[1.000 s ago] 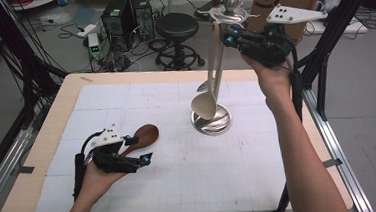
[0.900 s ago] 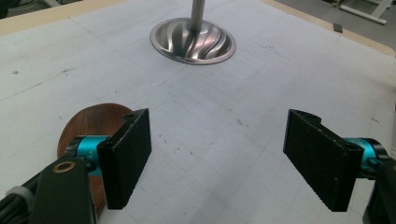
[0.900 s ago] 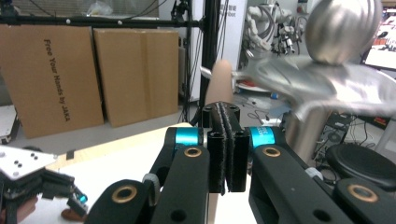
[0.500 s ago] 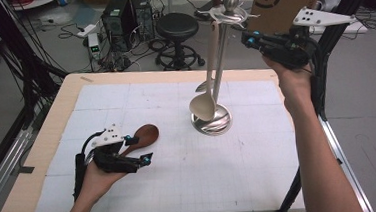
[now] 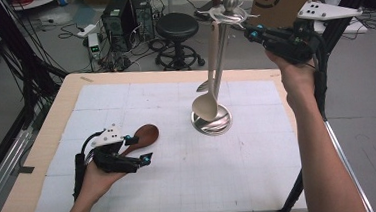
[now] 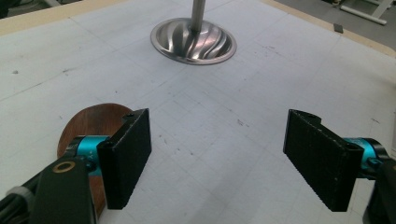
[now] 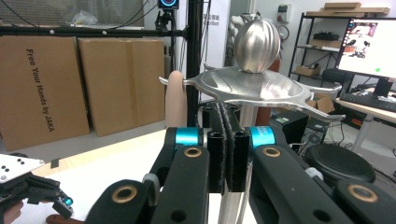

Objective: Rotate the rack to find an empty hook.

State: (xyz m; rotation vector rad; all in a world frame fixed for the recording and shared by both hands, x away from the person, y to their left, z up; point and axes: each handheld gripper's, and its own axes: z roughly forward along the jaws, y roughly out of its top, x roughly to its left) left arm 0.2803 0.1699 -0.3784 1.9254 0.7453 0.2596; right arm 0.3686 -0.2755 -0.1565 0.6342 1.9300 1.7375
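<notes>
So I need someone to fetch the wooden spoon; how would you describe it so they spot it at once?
On the white gridded mat covering the table, look toward the near left, away from the steel utensil stand. The wooden spoon lies flat there beside the left tongs. It is dark brown and lies on the mat, whereas the pale spoon hangs from the stand.

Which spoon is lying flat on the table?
The brown wooden spoon beside the left gripper. The pale spoon hangs from the metal stand.
</notes>
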